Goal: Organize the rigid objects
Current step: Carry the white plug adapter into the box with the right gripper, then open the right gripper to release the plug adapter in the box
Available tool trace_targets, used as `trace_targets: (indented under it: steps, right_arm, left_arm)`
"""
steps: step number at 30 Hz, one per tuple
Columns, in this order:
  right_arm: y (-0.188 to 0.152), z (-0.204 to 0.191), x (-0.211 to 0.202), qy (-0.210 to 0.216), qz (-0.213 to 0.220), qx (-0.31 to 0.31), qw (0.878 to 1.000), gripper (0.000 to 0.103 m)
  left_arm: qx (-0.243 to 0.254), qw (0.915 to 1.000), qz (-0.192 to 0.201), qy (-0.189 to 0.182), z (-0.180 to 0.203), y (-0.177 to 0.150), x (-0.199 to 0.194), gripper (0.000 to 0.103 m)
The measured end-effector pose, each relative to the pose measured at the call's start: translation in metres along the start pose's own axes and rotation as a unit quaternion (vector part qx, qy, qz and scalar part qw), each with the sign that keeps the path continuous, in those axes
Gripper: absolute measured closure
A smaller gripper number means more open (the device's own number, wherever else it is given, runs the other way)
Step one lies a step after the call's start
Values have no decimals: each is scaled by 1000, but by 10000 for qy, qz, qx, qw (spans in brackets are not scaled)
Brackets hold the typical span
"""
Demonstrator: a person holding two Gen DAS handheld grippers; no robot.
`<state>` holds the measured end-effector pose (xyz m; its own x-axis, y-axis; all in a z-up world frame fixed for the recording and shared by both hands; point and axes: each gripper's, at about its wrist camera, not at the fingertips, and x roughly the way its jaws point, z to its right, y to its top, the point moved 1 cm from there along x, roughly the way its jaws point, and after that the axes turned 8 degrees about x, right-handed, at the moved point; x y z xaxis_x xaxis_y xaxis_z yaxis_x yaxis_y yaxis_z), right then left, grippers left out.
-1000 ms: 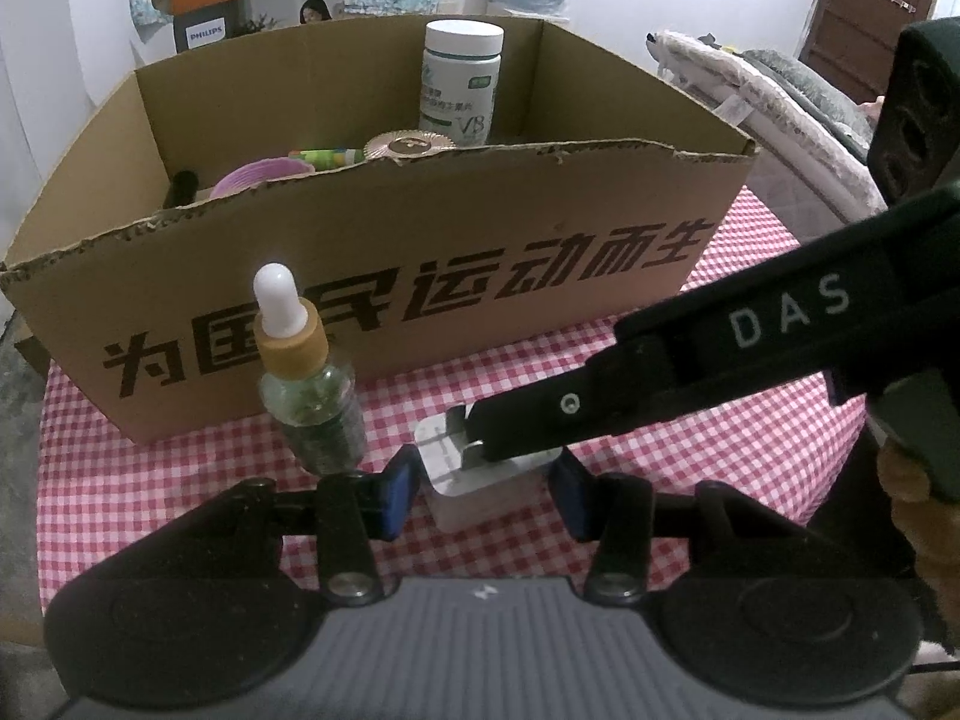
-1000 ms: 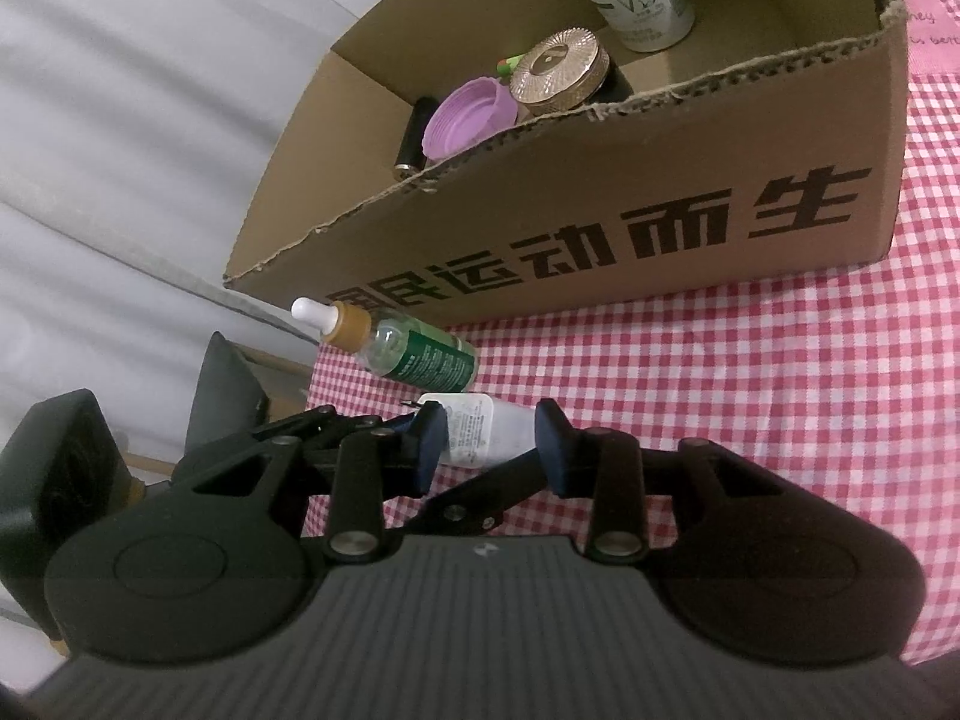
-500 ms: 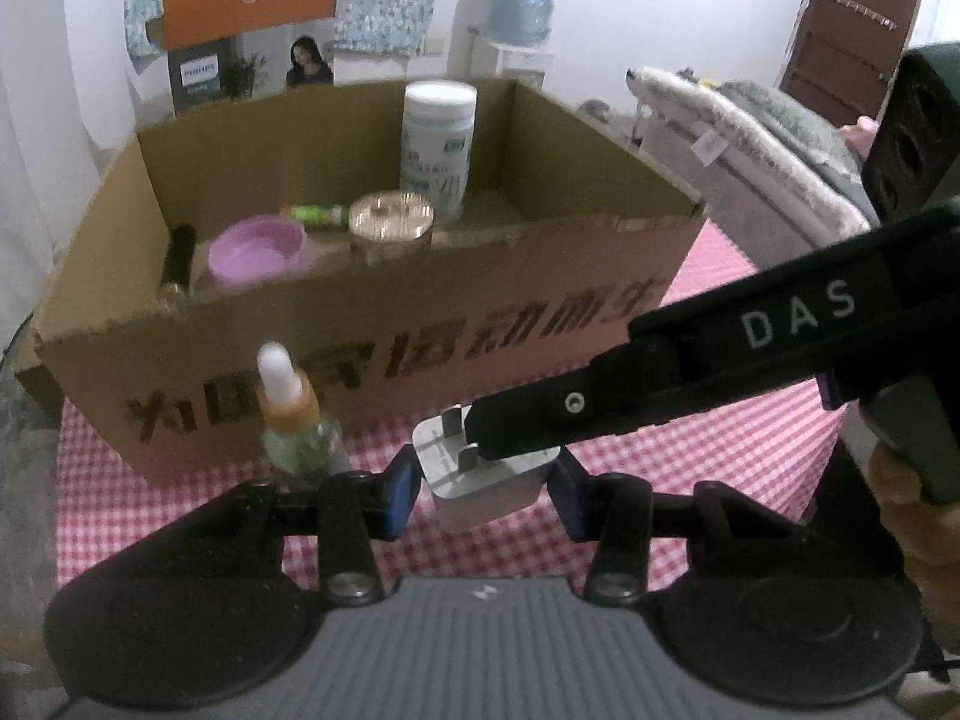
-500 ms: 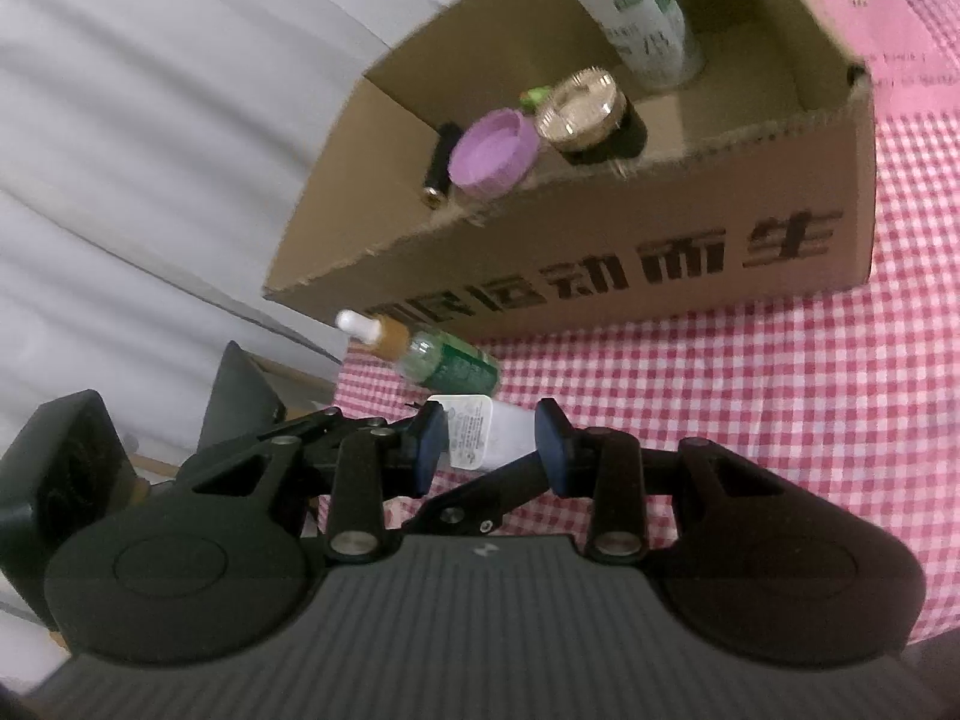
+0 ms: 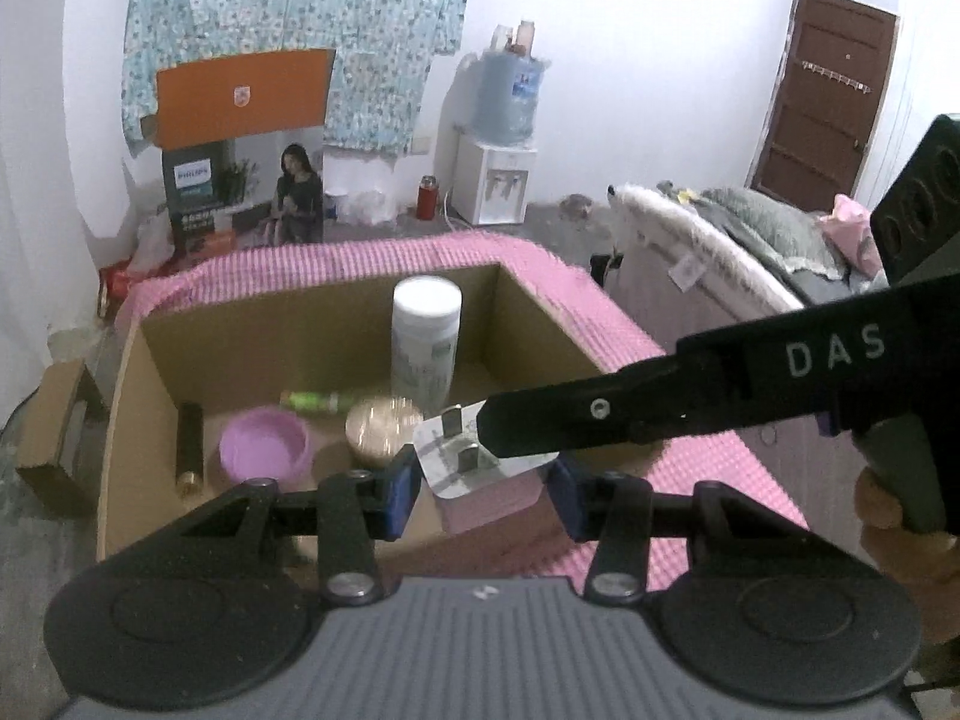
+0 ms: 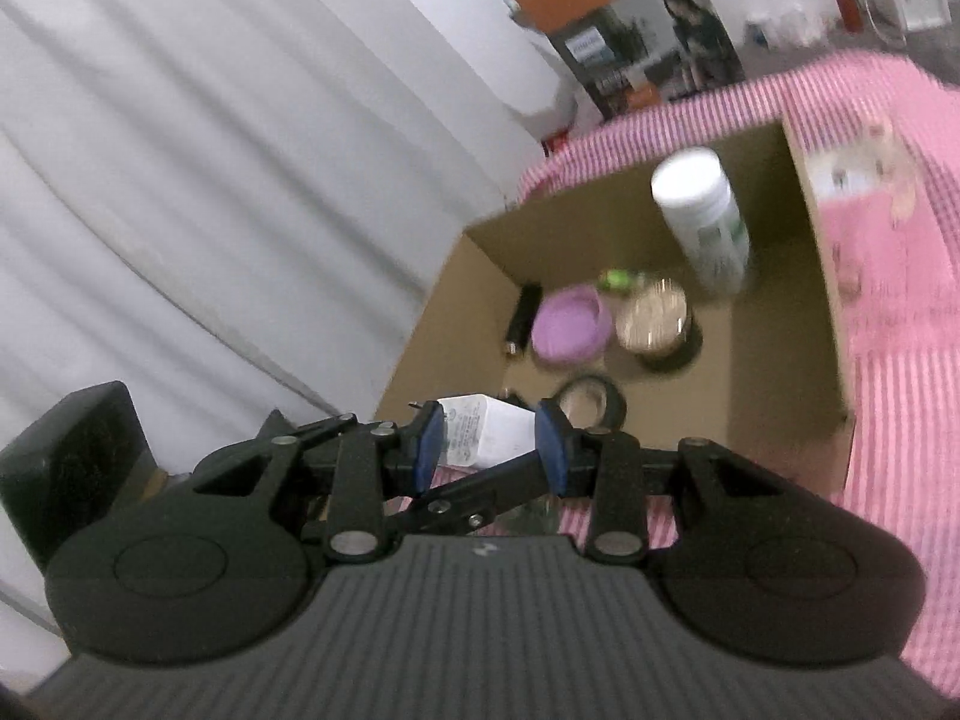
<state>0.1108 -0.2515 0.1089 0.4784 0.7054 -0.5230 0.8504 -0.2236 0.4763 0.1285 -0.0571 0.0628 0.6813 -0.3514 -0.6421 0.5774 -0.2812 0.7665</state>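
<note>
Now | right gripper jaws pinching white charger above cardboard box | left gripper jaws spread

Home bedroom: bed, water dispenser, floral cloth on wall, wooden door.

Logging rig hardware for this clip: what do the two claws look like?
Both are matte black linkage claws with blue fingertip pads and silver pivot screws over a ribbed grey body. The right claw carries white "DAS" lettering along its arm; the left claw shows none. A bare hand grips the right handle.
</note>
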Motion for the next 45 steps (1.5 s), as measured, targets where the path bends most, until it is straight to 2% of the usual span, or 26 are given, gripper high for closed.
trace_targets:
  steps: [5, 9, 14, 20, 27, 37, 39, 41, 45]
  right_arm:
    - [25, 11, 12, -149, 9, -69, 9999, 69]
    - [37, 30, 36, -295, -224, 50, 9993, 69]
    - [36, 56, 66, -478, -586, 189, 9970, 69]
    - [33, 72, 89, -588, -869, 255, 9942, 69]
    - [32, 71, 101, -618, -1023, 113, 9928, 69]
    - [32, 67, 99, -626, -1017, 83, 9928, 68]
    - [33, 65, 95, -601, -965, 61, 9935, 68]
    - [33, 62, 89, -540, -884, 39, 9946, 67]
    - [34, 48, 75, -475, -621, -93, 9969, 60]
  left_arm:
    - [-216, 9995, -214, -114, -14, 16, 32, 56]
    - [-436, 9972, -565, -203, -27, 10, 62, 56]
    - [-696, 9920, -1008, -297, -38, -4, 96, 56]
    - [-809, 9874, -1316, -350, -43, -14, 113, 56]
    - [-954, 9833, -1512, -328, -45, -16, 124, 56]
    - [-1017, 9830, -1471, -427, -46, -14, 125, 57]
    - [-993, 9843, -1400, -401, -45, -12, 121, 53]
    - [-956, 9863, -1289, -377, -43, -9, 113, 42]
    - [-780, 9913, -1022, -296, -39, -3, 91, 34]
